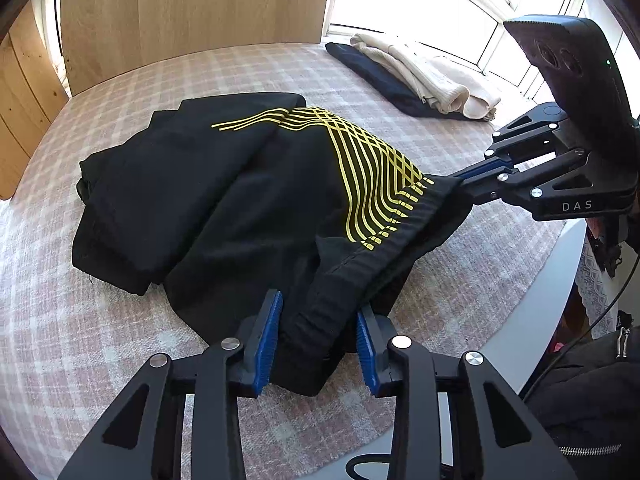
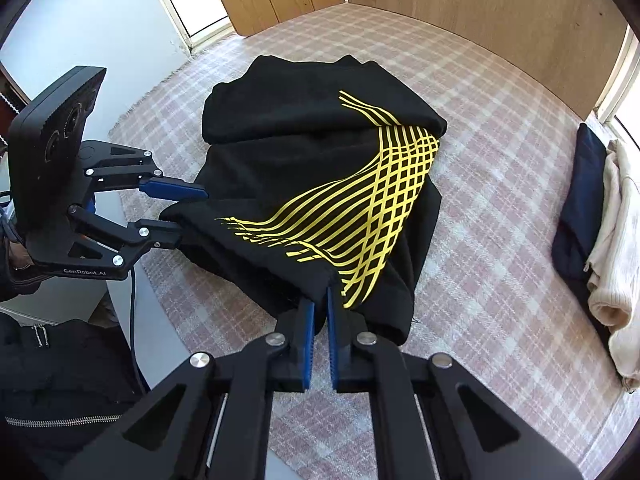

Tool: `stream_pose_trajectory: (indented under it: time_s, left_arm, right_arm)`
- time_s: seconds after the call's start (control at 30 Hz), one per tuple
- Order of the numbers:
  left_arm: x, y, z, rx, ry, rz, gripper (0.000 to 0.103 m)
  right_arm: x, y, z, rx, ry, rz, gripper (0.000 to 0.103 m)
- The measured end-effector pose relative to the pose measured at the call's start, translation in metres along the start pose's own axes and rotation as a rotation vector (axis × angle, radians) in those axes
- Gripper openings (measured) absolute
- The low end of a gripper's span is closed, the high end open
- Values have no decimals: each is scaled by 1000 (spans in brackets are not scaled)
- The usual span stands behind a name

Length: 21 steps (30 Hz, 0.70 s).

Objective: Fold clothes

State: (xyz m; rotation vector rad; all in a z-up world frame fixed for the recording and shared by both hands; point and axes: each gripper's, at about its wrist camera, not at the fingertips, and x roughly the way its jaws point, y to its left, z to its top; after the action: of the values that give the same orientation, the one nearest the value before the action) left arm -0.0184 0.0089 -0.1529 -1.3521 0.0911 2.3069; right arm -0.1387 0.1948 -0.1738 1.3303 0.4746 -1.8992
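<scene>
A black garment with yellow crossing lines (image 1: 256, 200) lies partly folded on the checked pink cloth of the table (image 1: 80, 340); it also shows in the right wrist view (image 2: 320, 168). My left gripper (image 1: 320, 316) stands open around the garment's ribbed hem at the near edge, its blue pads (image 1: 268, 344) apart on either side; it also shows in the right wrist view (image 2: 188, 212). My right gripper (image 2: 318, 300) is shut on the hem's other corner and holds it slightly raised; it also shows in the left wrist view (image 1: 452, 180).
A folded stack, a cream knit (image 1: 424, 76) on a dark navy garment (image 1: 376, 76), lies at the far side near the window. Wooden panels (image 1: 192, 12) stand behind the table. The table's white rounded edge (image 1: 552, 280) is close to the grippers.
</scene>
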Motion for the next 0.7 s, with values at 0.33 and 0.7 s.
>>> stream_pose_trajectory:
  time_s: [0.33, 0.7]
  left_arm:
    - [-3, -19, 25, 42, 1, -48, 31]
    - [-6, -10, 3, 73, 126, -104, 42]
  right_arm:
    - [-40, -8, 52, -176, -89, -95, 6]
    - [32, -38, -6, -56, 127, 2, 14]
